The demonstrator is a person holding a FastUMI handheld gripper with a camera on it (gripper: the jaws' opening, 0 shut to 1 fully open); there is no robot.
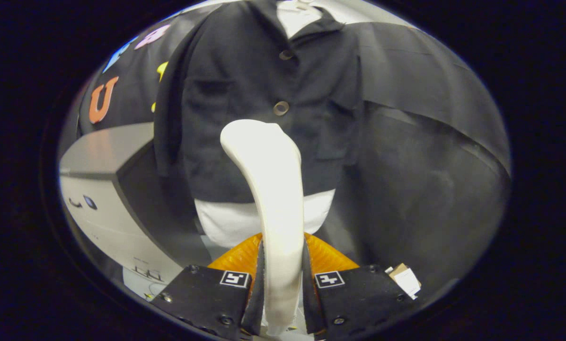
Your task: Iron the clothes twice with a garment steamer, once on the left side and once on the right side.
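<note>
Clamped between the gripper fingers is the handle of a white garment steamer, both fingers pressing its sides, its head rising up ahead of them. Beyond it hangs a dark buttoned shirt over a white undershirt, the steamer head sitting just below the shirt's lower button. A grey cabinet stands beside the shirt.
</note>
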